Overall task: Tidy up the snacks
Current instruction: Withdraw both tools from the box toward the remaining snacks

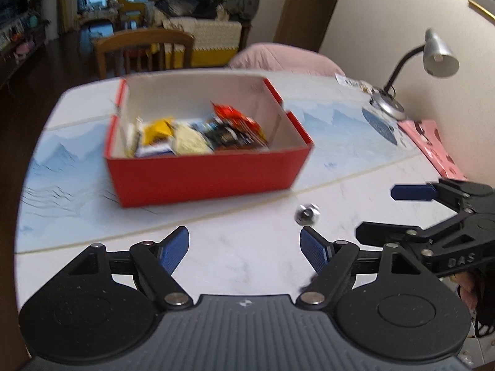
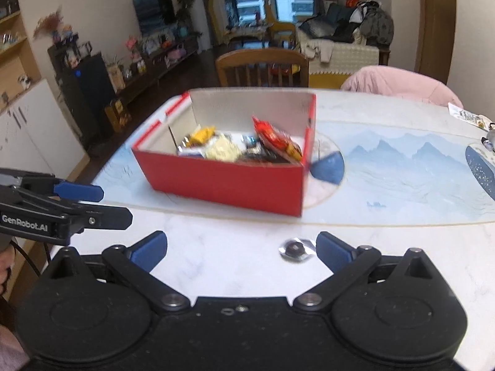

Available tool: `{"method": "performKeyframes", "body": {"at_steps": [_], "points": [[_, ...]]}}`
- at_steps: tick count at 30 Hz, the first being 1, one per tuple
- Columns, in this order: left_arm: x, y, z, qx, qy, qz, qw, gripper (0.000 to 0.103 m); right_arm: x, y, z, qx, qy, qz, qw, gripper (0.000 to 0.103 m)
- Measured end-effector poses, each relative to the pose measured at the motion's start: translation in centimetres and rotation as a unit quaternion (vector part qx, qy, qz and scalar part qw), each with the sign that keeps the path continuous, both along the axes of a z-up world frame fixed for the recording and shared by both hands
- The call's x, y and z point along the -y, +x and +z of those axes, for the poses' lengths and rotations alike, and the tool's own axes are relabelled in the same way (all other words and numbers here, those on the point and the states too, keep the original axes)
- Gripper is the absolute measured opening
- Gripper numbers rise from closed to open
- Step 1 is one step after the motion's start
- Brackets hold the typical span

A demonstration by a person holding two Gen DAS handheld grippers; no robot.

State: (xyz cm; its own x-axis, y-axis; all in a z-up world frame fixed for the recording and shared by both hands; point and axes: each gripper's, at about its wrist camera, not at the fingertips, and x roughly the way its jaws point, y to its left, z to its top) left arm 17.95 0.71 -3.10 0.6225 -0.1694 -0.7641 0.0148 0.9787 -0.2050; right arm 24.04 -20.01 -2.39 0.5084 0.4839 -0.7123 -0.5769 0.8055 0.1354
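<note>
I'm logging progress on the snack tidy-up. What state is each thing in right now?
red box: lid open, upright, holds several snack packets.
red snack packet: in the box, leaning on its right wall.
small silver-wrapped snack: loose on the table, outside the box.
left gripper: open, empty.
right gripper: open, empty.
desk lamp: whether it is lit cannot be told.
</note>
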Motion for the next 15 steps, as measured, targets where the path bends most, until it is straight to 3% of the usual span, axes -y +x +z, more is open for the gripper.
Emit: {"method": "performKeyframes", "body": {"at_steps": [7,15], "points": [[3.7,1.1,-2.6,-0.039,-0.007,-0.014,0.9991,0.079,2.6,2.9,-3.1,-0.036,-0.027,0.017,0.999,0.095],[5.8,1.9,-4.4,-0.068,-0.018,-0.004,0.9975,0.079,2.5,5.7,-6.2,-0.042,-0.072,0.086,0.993,0.083]]}}
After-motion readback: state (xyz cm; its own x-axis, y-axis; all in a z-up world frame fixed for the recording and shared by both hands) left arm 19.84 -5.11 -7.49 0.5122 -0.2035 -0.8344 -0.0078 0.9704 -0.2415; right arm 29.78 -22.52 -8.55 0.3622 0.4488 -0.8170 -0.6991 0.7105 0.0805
